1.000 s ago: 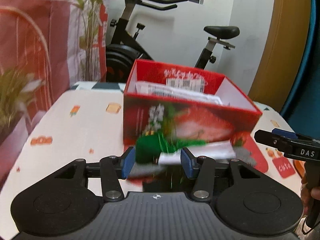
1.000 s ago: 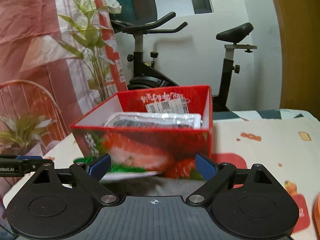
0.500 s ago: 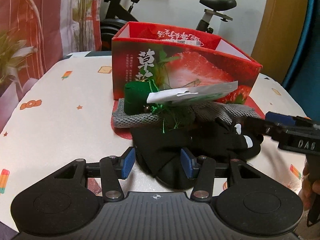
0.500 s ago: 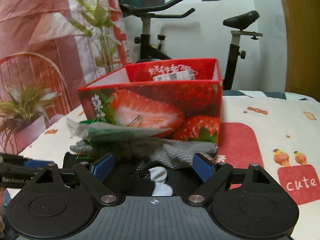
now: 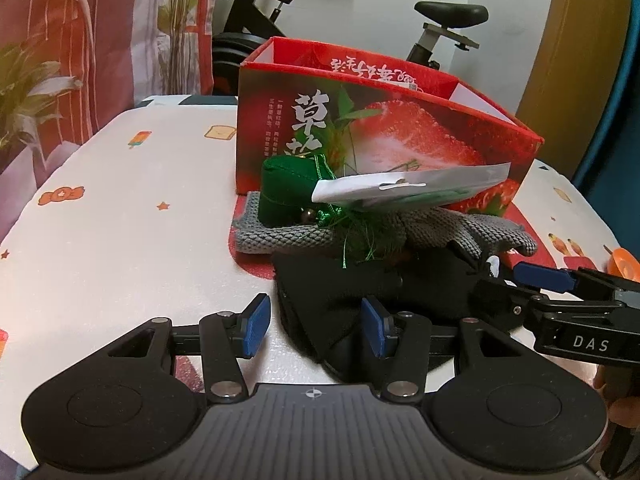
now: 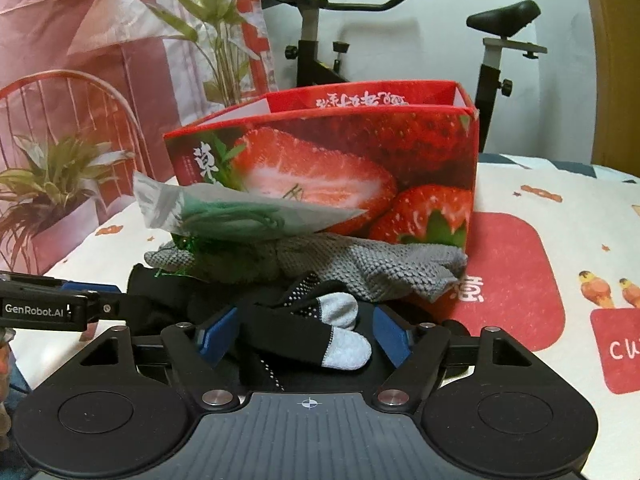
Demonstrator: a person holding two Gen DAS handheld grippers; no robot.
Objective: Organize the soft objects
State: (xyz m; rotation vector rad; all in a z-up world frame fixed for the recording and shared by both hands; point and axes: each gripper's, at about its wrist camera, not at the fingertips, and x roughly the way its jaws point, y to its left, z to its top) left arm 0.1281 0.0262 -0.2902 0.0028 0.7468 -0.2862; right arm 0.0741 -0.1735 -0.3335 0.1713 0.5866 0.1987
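A red strawberry box (image 5: pixel 400 128) stands on the table; it also shows in the right wrist view (image 6: pixel 360 160). In front of it lies a pile: a green pouch (image 5: pixel 288 192) with a clear packet (image 5: pixel 408 188), a grey knit glove (image 5: pixel 432 228) (image 6: pixel 368 264), and black cloth (image 5: pixel 360 284). My left gripper (image 5: pixel 316 326) is open with the near edge of the black cloth between its fingers. My right gripper (image 6: pixel 306 334) is open around a black sock with grey toes (image 6: pixel 316 332).
A patterned white tablecloth (image 5: pixel 120 208) covers the table. An exercise bike (image 6: pixel 320 40) and plants (image 6: pixel 52 184) stand behind it. An orange object (image 5: pixel 624 264) sits at the right edge.
Both grippers have dropped low to the table in front of the box. The green pouch and packet left the left gripper and now lie on the pile. The right gripper has closed in on the sock.
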